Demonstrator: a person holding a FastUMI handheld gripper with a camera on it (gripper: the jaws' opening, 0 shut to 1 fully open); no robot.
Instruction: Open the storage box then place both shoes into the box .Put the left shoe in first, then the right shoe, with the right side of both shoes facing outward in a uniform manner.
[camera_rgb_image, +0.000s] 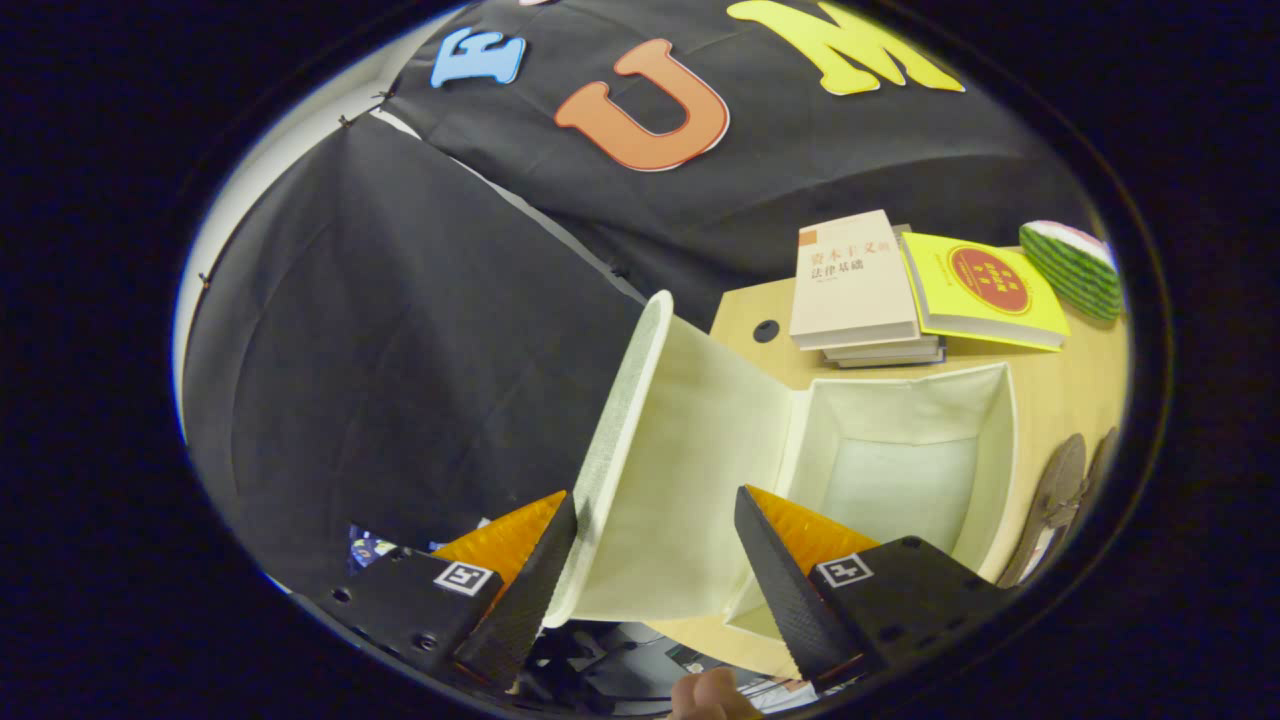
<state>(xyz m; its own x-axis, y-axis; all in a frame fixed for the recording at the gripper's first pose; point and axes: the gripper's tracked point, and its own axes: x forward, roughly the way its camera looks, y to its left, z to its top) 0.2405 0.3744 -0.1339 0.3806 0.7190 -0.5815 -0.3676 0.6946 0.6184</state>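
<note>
Here, hand-held gripper (655, 560) spread around lid (680, 470).

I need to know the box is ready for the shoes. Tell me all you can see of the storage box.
The storage box is a pale cream, fabric-looking cube on the wooden table, its inside bare. Its lid is swung open on the side away from the shoes and lies between the fingers of the open gripper; whether they touch it I cannot tell. Books lie beyond it.
</note>
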